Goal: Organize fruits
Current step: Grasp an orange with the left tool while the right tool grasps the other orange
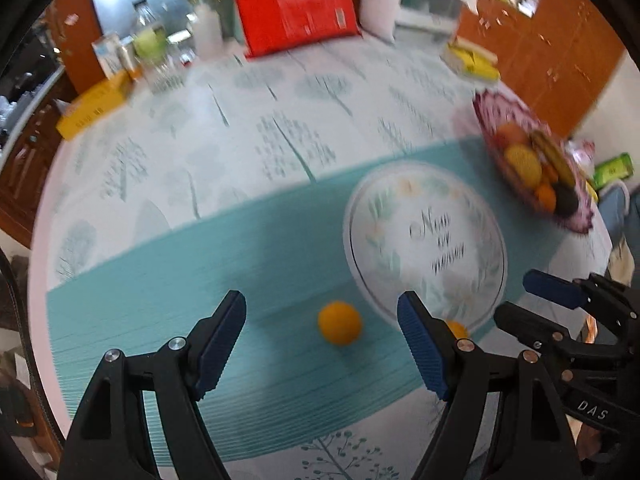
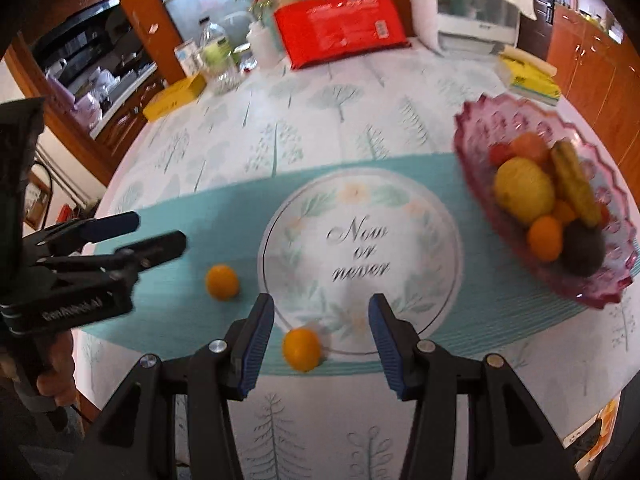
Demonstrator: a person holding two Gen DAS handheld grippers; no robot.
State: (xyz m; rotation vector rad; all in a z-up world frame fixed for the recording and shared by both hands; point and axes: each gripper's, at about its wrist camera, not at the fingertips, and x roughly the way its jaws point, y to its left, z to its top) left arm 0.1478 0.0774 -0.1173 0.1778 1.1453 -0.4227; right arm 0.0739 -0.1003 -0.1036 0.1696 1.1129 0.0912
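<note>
- L gripper [image 1: 322, 334]: jaws wide, nothing held; 1 orange [image 1: 340, 322] on teal mat [image 1: 160, 280] just ahead, between the fingers' lines, not touched.
- R gripper [image 2: 321, 334]: jaws apart, narrower, empty; 2nd orange [image 2: 301, 349] between tips, nearer left finger, at plate [image 2: 360, 248] rim.
- Pink bowl [image 2: 500, 120] w/ more fruit right of plate.

The left tool [image 1: 322, 322] tilts steeply downward at the lower middle of its own view, its blue-padded fingers [image 1: 420, 344] spread wide with nothing gripped; the right tool [image 2: 321, 334] tilts likewise, jaws narrower yet apart, nothing clamped; a hand [image 2: 54, 384] grips the left tool's handle at the lower left of the right view.
</note>
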